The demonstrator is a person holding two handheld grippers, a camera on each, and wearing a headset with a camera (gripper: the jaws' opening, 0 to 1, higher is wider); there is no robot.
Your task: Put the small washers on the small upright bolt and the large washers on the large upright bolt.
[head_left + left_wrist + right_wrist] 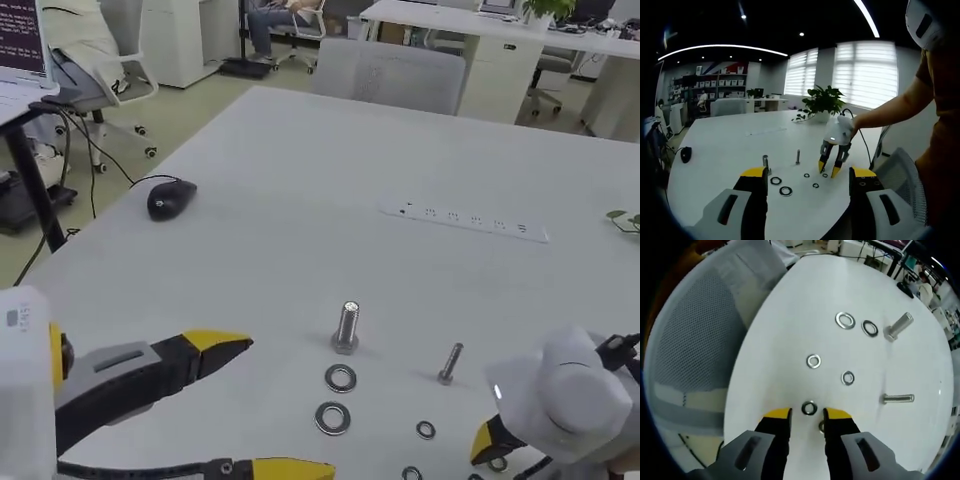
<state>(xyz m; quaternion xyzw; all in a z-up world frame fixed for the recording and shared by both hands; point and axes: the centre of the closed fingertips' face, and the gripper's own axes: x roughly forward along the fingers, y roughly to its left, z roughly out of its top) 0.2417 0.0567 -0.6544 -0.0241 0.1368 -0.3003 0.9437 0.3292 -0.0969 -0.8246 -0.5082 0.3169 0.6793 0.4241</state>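
Step in hand, by my read: 1st pick-up of a small washer. R tongs [808, 416] are partly open, nothing held, tips either side of one small washer [809, 408] lying flat on the worktop [790, 315], near the person's edge. L tongs [809, 172] gape wide, empty. Small bolt [898, 398] & large bolt [898, 326] look bare; large washers [845, 320] lie by the large bolt. Next move prob. needs a square pinch on the thin rim, then lift & line the hole up over the small bolt tip.
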